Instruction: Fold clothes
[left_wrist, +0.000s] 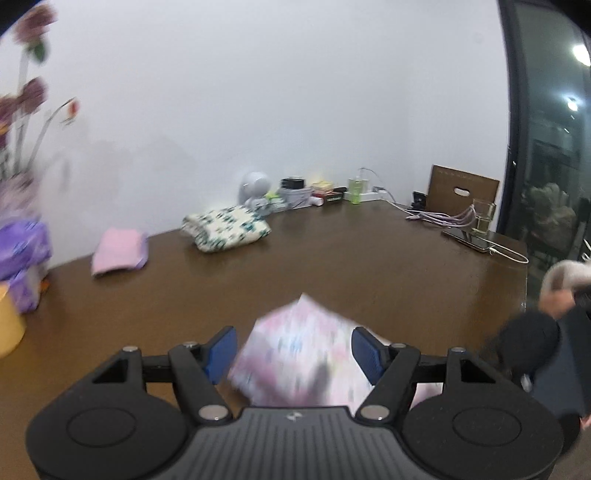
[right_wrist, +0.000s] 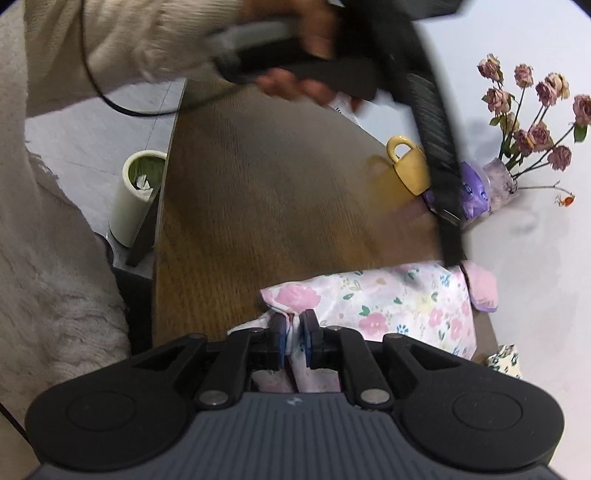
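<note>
Two tongs are seen. Right tongs (right_wrist: 294, 334) are pinched nearly closed on a gathered fold of the floral garment (right_wrist: 399, 306), which is spread beyond them on the desk (right_wrist: 258, 199). Left tongs (left_wrist: 293, 350) are held wide apart, pads clear of the blurred garment seen between them. Folded clothes (left_wrist: 225, 229) are stacked well beyond.

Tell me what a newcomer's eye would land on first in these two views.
First, the pink floral garment lying at the near edge of the brown table, a fold of it pinched in the right gripper. The left gripper stands open above the same cloth. Behind, two folded garments sit on the table: a pink one and a white, green-patterned one.
</note>
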